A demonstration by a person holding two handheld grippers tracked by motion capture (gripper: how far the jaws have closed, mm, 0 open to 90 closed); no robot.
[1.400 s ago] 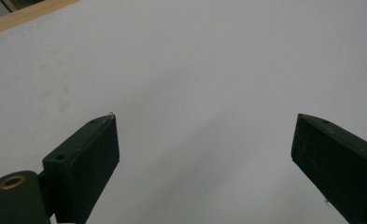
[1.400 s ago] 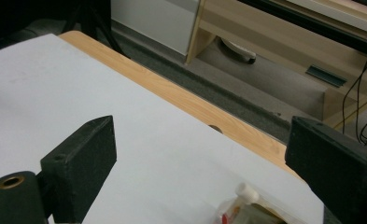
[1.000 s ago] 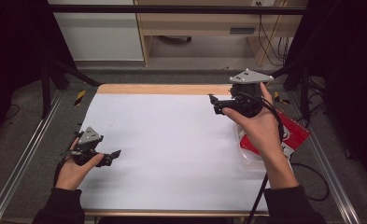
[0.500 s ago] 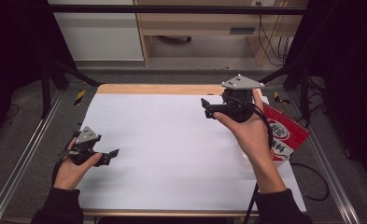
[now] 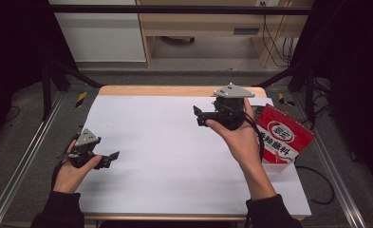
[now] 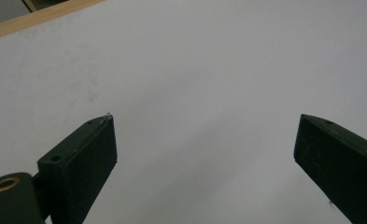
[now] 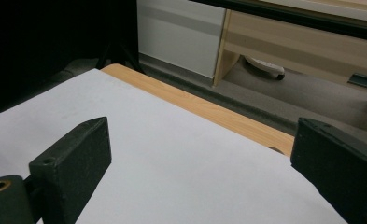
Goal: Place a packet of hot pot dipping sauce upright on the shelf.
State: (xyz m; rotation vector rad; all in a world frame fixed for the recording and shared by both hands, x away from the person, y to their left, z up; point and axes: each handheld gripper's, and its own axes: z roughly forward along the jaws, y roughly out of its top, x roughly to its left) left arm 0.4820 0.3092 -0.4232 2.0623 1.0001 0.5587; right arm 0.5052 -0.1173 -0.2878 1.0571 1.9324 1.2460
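Note:
A red and white snack packet (image 5: 283, 135) lies at the right edge of the white table sheet (image 5: 165, 142). My right gripper (image 5: 198, 116) hovers over the sheet left of the packet, held in a hand, jaws pointing left. In the right gripper view its jaws stand wide apart with nothing between them (image 7: 202, 154). My left gripper (image 5: 112, 156) rests low at the sheet's left edge, pointing right. In the left gripper view it is open over bare white sheet (image 6: 204, 149).
The wooden table edge (image 5: 174, 90) runs along the far side. A pale cabinet (image 5: 98, 33) and a wooden desk (image 5: 208, 23) stand beyond it. Metal rails (image 5: 23, 161) flank the table. Cables (image 5: 317, 185) trail on the floor at right.
My right gripper has moved left and away from the packet, which now lies uncovered at the right edge. The left gripper has barely shifted.

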